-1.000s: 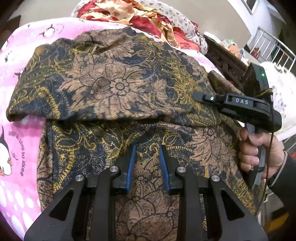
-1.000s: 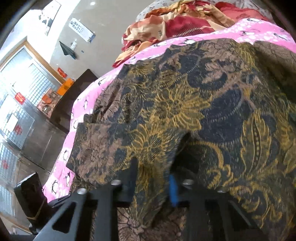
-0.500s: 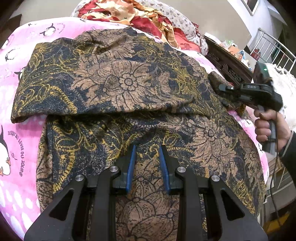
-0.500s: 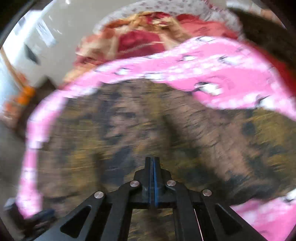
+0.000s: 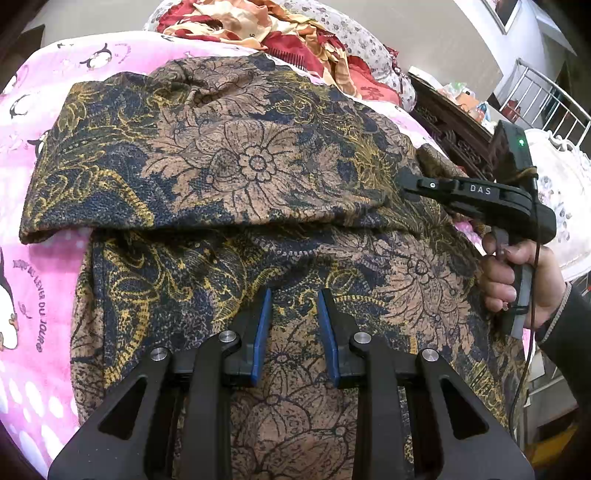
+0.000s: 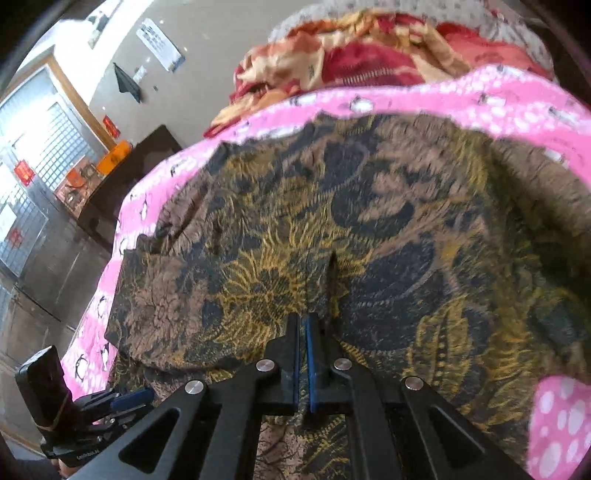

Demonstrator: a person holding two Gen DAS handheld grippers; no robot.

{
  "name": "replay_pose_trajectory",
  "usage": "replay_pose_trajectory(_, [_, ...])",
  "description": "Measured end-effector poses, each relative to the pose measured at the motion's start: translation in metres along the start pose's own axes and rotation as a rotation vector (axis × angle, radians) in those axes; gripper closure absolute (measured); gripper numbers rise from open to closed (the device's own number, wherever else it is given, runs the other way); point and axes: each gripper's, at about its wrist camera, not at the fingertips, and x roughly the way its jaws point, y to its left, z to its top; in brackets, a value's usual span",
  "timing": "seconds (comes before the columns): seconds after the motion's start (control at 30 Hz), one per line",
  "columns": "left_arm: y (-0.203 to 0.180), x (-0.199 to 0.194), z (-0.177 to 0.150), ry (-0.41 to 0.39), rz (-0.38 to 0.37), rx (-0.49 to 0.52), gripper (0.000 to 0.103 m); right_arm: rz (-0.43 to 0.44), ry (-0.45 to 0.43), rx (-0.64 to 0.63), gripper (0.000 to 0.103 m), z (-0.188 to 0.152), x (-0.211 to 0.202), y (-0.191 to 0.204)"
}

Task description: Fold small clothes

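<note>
We see a brown, navy and gold floral-print garment [image 5: 255, 173] spread over a pink penguin-print blanket [image 5: 33, 295] on a bed. Its far part is folded toward us, so that a folded edge crosses the cloth from left to right, and a second layer lies beneath it, nearer to us.

Our left gripper [image 5: 293, 295] hovers low over the near layer of the garment. Its jaws stand apart, released, with cloth showing in the gap between the blue pads [image 5: 263, 325] and nothing pinched between them.

Our right gripper [image 6: 303, 317] has its jaws drawn together until only a thin slit remains. From the right wrist view we see the garment just ahead of the tips, where a small dark crease rises, but we cannot tell whether any cloth is caught between the pads. In the left wrist view, the same tool reaches in from the right, its tip touching the folded edge at the garment's right side, and the right hand [image 5: 517, 280] is wrapped around its handle.

Beyond the garment, at the head of the bed, a red and cream floral quilt [image 5: 280, 33] lies bunched up against a spotted grey-white pillow [image 5: 354, 40]. A dark carved wooden cabinet [image 5: 454, 133] stands beside the bed on the right.
</note>
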Motion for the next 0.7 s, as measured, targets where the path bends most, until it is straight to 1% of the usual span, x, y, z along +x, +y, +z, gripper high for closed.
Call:
replay_pose_trajectory(0.1, [0.0, 0.001, 0.0, -0.001, -0.003, -0.002, 0.078, -0.014, -0.012, 0.005, 0.1, -0.001, -0.004, -0.004])
replay_pose_trajectory(0.17, [0.001, 0.001, 0.0, -0.001, -0.002, -0.001, 0.078, -0.02, 0.006, 0.035, 0.099, -0.003, -0.001, -0.011])
replay_pose_trajectory(0.3, [0.001, 0.001, 0.001, -0.001, -0.001, -0.001, 0.078, -0.078, 0.042, 0.08, 0.099, -0.01, 0.009, -0.021])
replay_pose_trajectory(0.37, [0.0, 0.001, 0.0, -0.001, -0.002, -0.002, 0.078, -0.087, 0.037, 0.079, 0.098, -0.01, 0.01, -0.021])
replay_pose_trajectory(0.4, [0.0, 0.001, 0.001, -0.001, -0.001, -0.001, 0.078, -0.086, 0.034, 0.08, 0.092, -0.008, 0.01, -0.02])
replay_pose_trajectory(0.43, [0.001, 0.001, 0.001, 0.0, -0.001, -0.001, 0.078, -0.057, 0.031, 0.094, 0.08, -0.007, 0.011, -0.02])
replay_pose_trajectory(0.47, [0.001, 0.001, 0.001, 0.0, -0.002, -0.002, 0.078, -0.011, 0.029, 0.126, 0.076, -0.006, 0.012, -0.024])
replay_pose_trajectory(0.5, [0.001, 0.001, 0.001, 0.0, -0.003, -0.003, 0.078, 0.018, 0.025, 0.153, 0.077, -0.005, 0.009, -0.027])
replay_pose_trajectory(0.53, [0.001, 0.001, 0.001, 0.0, -0.004, -0.004, 0.078, 0.002, 0.018, 0.164, 0.08, -0.004, 0.007, -0.027])
replay_pose_trajectory(0.57, [0.002, 0.002, 0.001, -0.001, -0.005, -0.004, 0.078, -0.035, -0.004, 0.159, 0.08, -0.003, 0.0, -0.023])
replay_pose_trajectory(0.6, [0.002, 0.002, 0.001, -0.001, -0.004, -0.003, 0.078, -0.067, -0.046, 0.129, 0.08, -0.004, -0.009, -0.017])
replay_pose_trajectory(0.63, [0.002, 0.002, 0.001, 0.0, -0.003, -0.002, 0.078, -0.101, -0.118, 0.052, 0.074, -0.005, -0.025, -0.003])
replay_pose_trajectory(0.67, [0.002, 0.002, 0.001, 0.0, -0.001, 0.0, 0.078, -0.127, -0.164, -0.023, 0.07, -0.007, -0.037, 0.01])
replay_pose_trajectory(0.7, [0.002, 0.002, 0.001, 0.0, 0.0, 0.001, 0.078, -0.153, -0.174, -0.057, 0.053, -0.008, -0.042, 0.017])
